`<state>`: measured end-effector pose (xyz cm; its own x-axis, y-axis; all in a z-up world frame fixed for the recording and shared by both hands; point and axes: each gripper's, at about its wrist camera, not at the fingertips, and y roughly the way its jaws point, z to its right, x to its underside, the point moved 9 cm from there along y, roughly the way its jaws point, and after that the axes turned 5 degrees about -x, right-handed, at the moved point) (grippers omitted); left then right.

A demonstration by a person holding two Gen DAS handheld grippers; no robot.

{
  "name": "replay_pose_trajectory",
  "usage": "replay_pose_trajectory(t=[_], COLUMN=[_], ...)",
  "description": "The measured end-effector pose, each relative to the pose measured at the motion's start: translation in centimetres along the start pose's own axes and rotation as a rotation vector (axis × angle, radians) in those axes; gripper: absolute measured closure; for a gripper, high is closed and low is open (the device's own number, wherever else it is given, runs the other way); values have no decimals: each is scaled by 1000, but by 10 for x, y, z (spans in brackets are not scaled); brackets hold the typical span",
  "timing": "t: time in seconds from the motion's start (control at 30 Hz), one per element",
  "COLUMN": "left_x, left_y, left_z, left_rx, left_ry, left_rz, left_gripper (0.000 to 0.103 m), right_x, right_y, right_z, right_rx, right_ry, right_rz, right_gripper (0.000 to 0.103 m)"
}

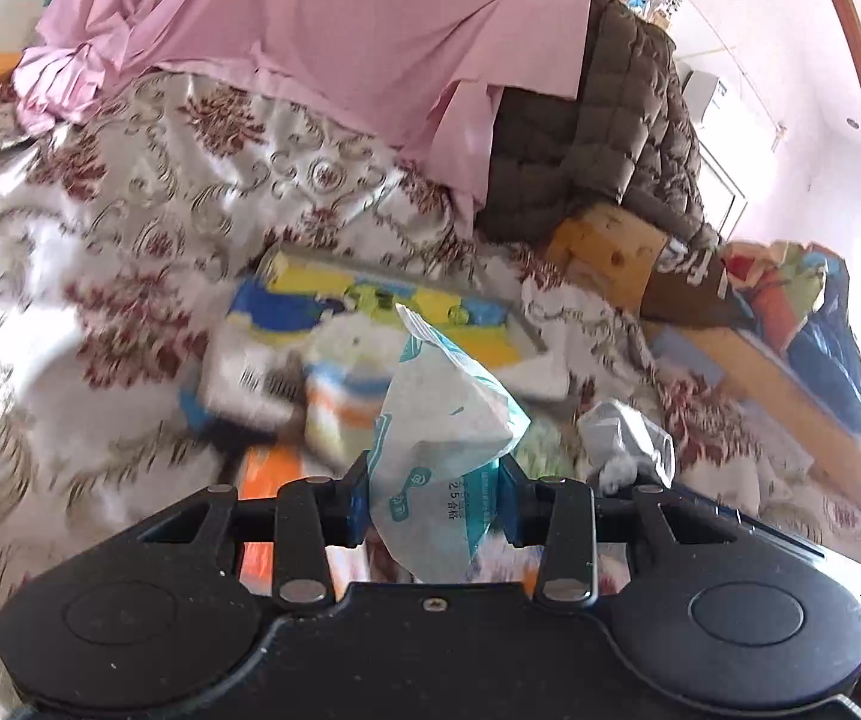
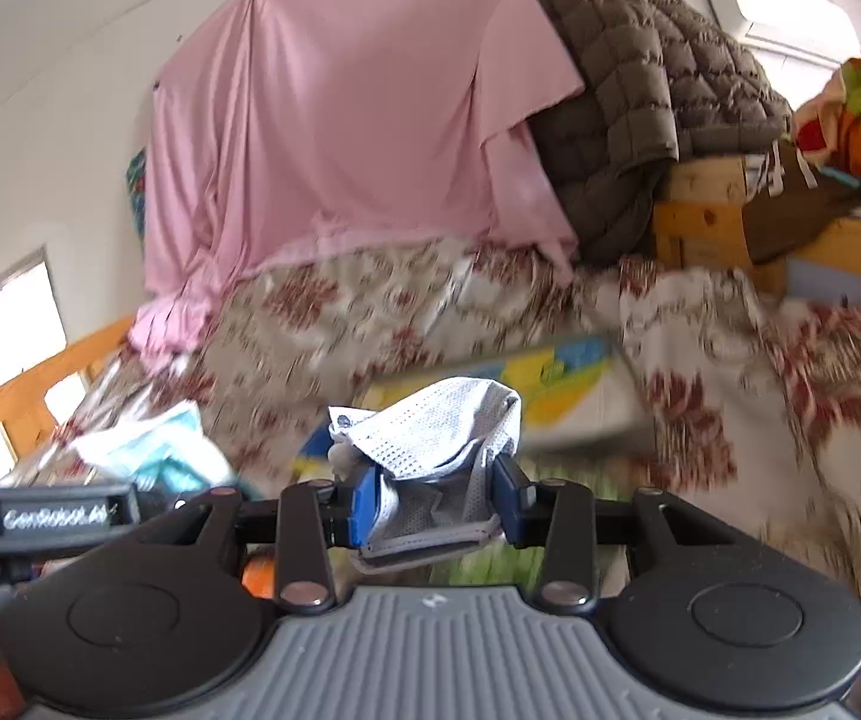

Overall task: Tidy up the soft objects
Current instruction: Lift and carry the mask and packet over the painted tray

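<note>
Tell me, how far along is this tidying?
Nothing looks clearly sorted yet. In hand: the left gripper is shut on a white-and-teal pack, and the right gripper is shut on a grey mesh cloth. Left to do: colourful packets and a flat box lie jumbled on the floral bedspread. Much is blurred.

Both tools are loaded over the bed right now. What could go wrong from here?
1. The left tool pinches the white-and-teal soft packet only near its lower part; most of it stands free above, so it may slip out in a fast move.
2. The right tool grips the grey mesh cloth bunched up, with a loose flap that could snag.
3. The floral bedspread and the items lying on it look motion-blurred, so placement may be imprecise.
</note>
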<state>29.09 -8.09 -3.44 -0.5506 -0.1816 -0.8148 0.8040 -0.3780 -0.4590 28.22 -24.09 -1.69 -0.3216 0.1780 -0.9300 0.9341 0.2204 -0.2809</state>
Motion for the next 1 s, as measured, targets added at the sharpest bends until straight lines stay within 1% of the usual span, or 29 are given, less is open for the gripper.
replay_pose_trajectory(t=[0.2,0.37,0.53,0.73,1.0], left_x=[-48,-74,-83,-86,-82], left_y=[46,94,142,198,245], left_z=[12,19,28,30,28], left_rx=[-11,-37,-42,-64,-94], left_ry=[11,47,103,89,84], left_rz=[18,0,-38,-63,-112], left_gripper=[61,61,61,61,61], right_x=[-38,-43,-35,-22,-13], right_y=[61,97,130,156,170], right_z=[39,69,93,109,116], right_rx=[24,31,37,42,37], right_ry=[55,92,141,198,255], right_rz=[41,45,23,-17,-49], right_gripper=[58,57,57,57,55])
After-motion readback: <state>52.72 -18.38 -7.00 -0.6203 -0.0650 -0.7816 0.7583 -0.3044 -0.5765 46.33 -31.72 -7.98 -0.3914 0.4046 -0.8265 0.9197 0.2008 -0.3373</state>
